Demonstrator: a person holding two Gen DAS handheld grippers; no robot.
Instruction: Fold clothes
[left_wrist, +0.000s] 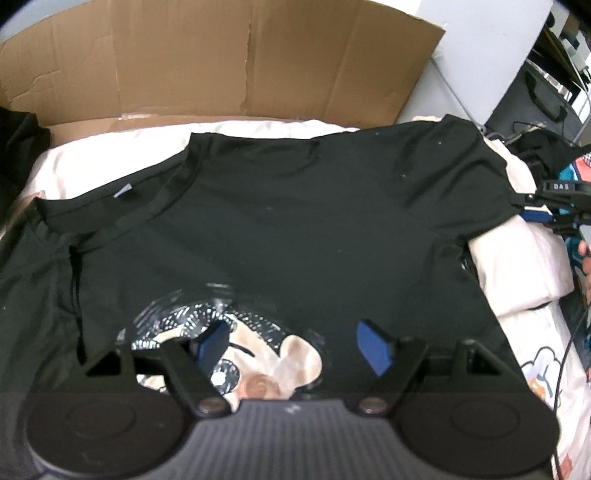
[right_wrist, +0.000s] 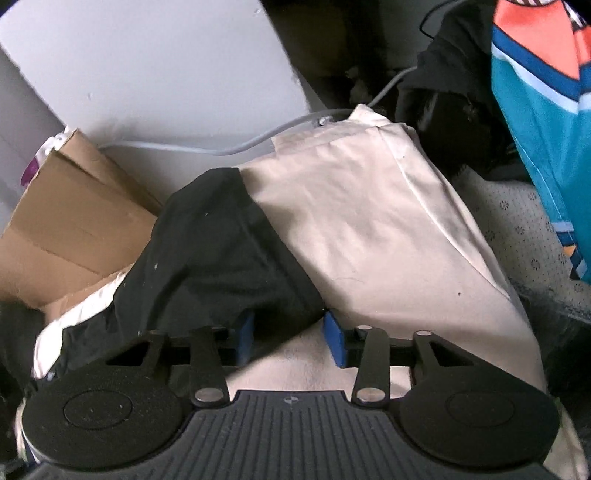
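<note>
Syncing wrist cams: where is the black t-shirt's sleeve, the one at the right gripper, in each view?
Left wrist: sleeve at the far right edge of the black t-shirt, the right gripper at its tip.
Right wrist: sleeve centre-left, running down between the open blue fingers.
Shared landmark: cream sheet under the sleeve.

We see both views softly and evenly lit, with no hard shadows. The black T-shirt (left_wrist: 295, 221) swallows detail, its folds barely readable, while the cream sheet (right_wrist: 369, 229) is bright, near washed out in the left wrist view. Both pictures are slightly soft. Fisheye bending curves the cardboard (left_wrist: 221, 62) along the top, and the corners go dark.
</note>
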